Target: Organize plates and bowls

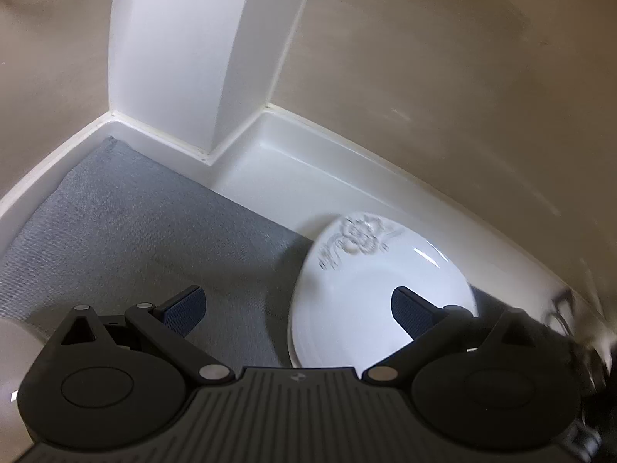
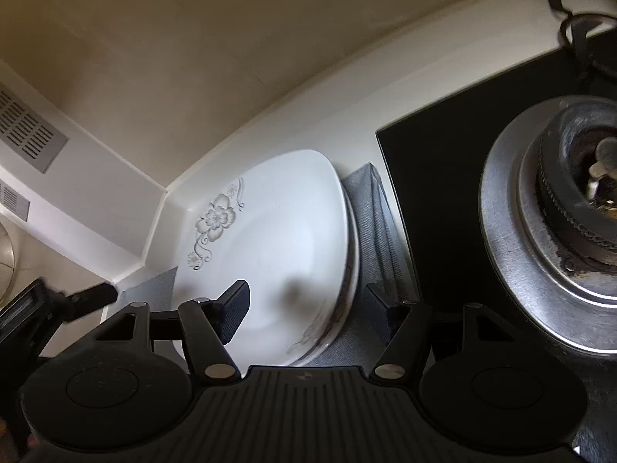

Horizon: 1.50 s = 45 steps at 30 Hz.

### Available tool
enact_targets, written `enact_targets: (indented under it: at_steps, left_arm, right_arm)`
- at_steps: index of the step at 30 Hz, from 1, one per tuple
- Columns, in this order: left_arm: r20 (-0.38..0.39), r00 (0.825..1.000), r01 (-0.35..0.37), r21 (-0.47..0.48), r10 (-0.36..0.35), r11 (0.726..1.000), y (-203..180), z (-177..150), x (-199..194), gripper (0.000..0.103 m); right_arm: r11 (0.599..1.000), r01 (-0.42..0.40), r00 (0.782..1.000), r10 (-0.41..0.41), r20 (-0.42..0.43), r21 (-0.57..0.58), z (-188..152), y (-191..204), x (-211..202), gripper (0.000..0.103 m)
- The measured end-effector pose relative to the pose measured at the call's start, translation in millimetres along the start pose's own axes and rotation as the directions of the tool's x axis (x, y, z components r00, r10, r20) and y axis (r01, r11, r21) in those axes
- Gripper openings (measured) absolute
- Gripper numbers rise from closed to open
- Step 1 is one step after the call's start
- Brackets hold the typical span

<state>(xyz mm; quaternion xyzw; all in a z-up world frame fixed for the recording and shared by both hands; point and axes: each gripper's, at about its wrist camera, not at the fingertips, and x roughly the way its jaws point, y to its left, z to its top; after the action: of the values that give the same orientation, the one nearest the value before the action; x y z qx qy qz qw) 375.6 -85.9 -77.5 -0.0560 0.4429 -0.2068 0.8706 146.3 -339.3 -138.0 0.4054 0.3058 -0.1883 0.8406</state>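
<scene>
A white plate with a grey flower print [image 1: 370, 281] lies on a grey mat [image 1: 135, 223] by the white back ledge. My left gripper [image 1: 297, 308] is open above the mat, its right finger over the plate's rim, holding nothing. In the right wrist view the flowered plate [image 2: 270, 239] rests on top of another plate [image 2: 353, 254], stacked on the grey mat [image 2: 370, 208]. My right gripper [image 2: 308, 312] is open, its fingers straddling the near right edge of the stack. The left gripper also shows at the left edge [image 2: 88, 297].
A white pillar [image 1: 173, 50] and beige wall stand behind the mat. A black stove top [image 2: 435, 177] with a metal burner [image 2: 559, 216] lies right of the plates. A vent grille [image 2: 27, 127] is on the left wall. A pale round object [image 1: 11, 366] is at the far left.
</scene>
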Motion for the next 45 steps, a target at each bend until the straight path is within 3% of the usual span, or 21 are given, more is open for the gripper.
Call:
enact_targets:
  at_steps: [8,10,11,13,15,18,25,33,36,37,38,39,42,44,45]
  left_arm:
    - [-0.078,0.995,-0.074,-0.116,0.065,0.990,18,7,56,0.100]
    - [-0.111,0.993,-0.062,-0.156,0.045,0.986,22,6,66,0.082]
    - [-0.133,0.991,-0.053,-0.169,0.030,0.984,23,6,70,0.062]
    - [-0.164,0.986,-0.010,-0.194,-0.022,0.981,24,3,75,0.049]
    - [-0.157,0.986,0.024,-0.168,-0.050,0.986,20,0,71,0.029]
    - [-0.143,0.990,-0.002,-0.078,-0.009,0.997,9,-5,66,0.029]
    - [-0.164,0.986,0.020,-0.020,-0.023,1.000,17,-27,48,0.029]
    - [-0.206,0.975,0.079,-0.020,-0.081,0.997,35,-50,26,0.029]
    - [-0.153,0.987,0.029,-0.070,-0.039,0.997,38,-43,27,0.028]
    - [-0.108,0.994,0.002,-0.070,-0.009,0.998,37,-39,26,0.029]
    - [-0.078,0.997,-0.013,-0.065,0.008,0.998,35,-33,28,0.037]
    - [-0.066,0.998,-0.017,-0.062,0.013,0.998,33,-26,34,0.047]
    - [-0.082,0.996,-0.045,-0.050,0.041,0.998,27,-13,57,0.057]
    - [-0.118,0.993,-0.022,-0.070,0.014,0.997,25,-10,69,0.055]
    - [-0.143,0.990,0.004,-0.079,-0.015,0.997,26,-10,73,0.048]
  right_arm:
    - [1.000,-0.020,0.997,0.020,-0.074,0.003,9,-2,48,0.055]
    - [1.000,-0.015,0.997,0.015,-0.078,0.007,11,-3,54,0.051]
    - [1.000,-0.010,0.997,0.010,-0.081,0.010,11,-4,58,0.044]
    - [1.000,0.004,0.996,-0.002,-0.084,0.018,12,-7,61,0.036]
    - [1.000,0.003,0.996,-0.002,-0.086,0.015,12,-9,59,0.034]
    - [1.000,0.003,0.996,-0.001,-0.094,0.013,12,-8,59,0.033]
    - [1.000,0.013,0.992,-0.011,-0.123,0.008,2,-5,50,0.033]
    - [1.000,-0.024,0.982,0.026,-0.186,0.011,-16,-7,36,0.033]
    - [0.999,-0.023,0.982,0.027,-0.189,0.026,-16,-8,36,0.033]
    - [1.000,-0.017,0.982,0.022,-0.190,0.026,-15,-8,37,0.033]
    - [1.000,-0.014,0.982,0.019,-0.190,0.025,-15,-7,38,0.033]
    - [1.000,-0.013,0.982,0.018,-0.189,0.026,-15,-7,38,0.033]
    - [1.000,-0.005,0.982,0.009,-0.190,0.024,-13,-6,39,0.033]
    - [1.000,0.004,0.982,-0.002,-0.190,0.012,-10,-5,40,0.033]
    - [1.000,0.010,0.981,-0.009,-0.192,0.005,-7,-5,41,0.033]
